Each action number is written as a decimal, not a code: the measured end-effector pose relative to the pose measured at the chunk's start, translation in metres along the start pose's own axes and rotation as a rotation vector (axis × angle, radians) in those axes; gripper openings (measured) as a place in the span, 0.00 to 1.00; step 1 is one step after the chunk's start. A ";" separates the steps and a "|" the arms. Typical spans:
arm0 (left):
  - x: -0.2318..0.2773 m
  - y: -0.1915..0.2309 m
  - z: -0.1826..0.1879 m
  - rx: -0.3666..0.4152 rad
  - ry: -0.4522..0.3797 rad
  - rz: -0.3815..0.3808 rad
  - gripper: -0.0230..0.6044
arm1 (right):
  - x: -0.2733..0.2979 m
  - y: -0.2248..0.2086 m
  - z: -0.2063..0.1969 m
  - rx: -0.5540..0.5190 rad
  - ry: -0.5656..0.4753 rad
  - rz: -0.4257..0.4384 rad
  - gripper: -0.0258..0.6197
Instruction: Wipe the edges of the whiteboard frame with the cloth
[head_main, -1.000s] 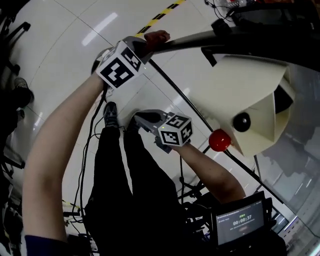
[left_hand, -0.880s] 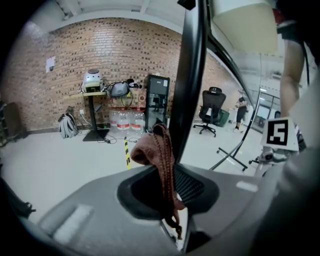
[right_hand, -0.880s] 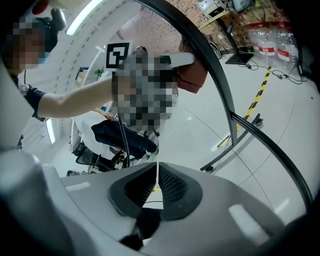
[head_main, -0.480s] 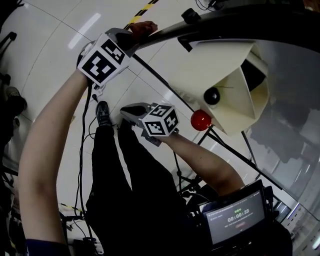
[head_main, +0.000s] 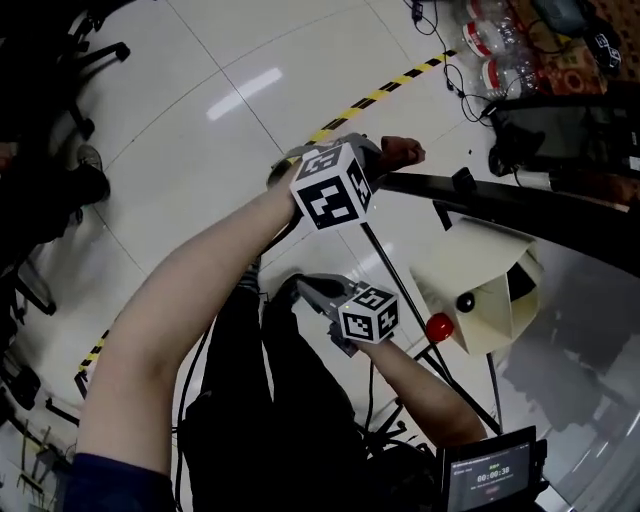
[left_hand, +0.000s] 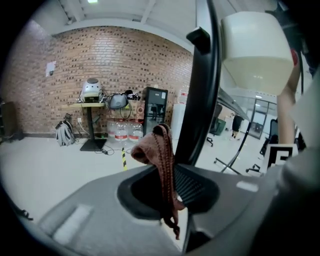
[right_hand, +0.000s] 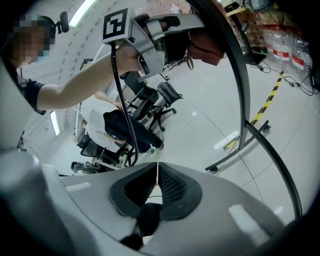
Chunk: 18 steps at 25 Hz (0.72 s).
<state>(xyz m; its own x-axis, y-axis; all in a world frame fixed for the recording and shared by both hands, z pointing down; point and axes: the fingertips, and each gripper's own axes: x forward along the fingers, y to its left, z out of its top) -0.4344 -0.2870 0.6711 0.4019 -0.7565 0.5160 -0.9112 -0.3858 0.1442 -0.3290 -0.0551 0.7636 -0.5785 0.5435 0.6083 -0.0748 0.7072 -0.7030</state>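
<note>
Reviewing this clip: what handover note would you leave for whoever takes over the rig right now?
Left gripper: shut on the reddish-brown cloth, held up beside the black edge of the whiteboard frame; contact unclear.
Right gripper: shut, empty, lower, off the frame.
Done: cloth picked up; how much has been wiped can't be told.
To do: run the cloth along the frame edges.

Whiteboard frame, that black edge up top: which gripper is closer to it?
Left. The left gripper holds the cloth right beside the black edge of the whiteboard frame. The right gripper, fingers shut on nothing, sits lower, off that edge.
</note>
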 end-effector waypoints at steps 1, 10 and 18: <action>-0.003 -0.001 0.002 0.014 0.001 -0.008 0.16 | 0.000 0.002 0.001 -0.003 0.007 0.002 0.06; -0.020 -0.013 0.005 0.074 0.053 -0.058 0.16 | -0.013 0.022 0.013 -0.032 0.018 0.021 0.06; -0.035 -0.027 0.021 0.004 0.011 -0.058 0.16 | -0.023 0.038 0.017 -0.054 0.018 0.014 0.06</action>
<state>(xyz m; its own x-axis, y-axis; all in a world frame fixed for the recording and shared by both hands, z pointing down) -0.4218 -0.2609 0.6315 0.4533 -0.7267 0.5161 -0.8859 -0.4313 0.1708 -0.3327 -0.0483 0.7166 -0.5641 0.5611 0.6058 -0.0229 0.7227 -0.6908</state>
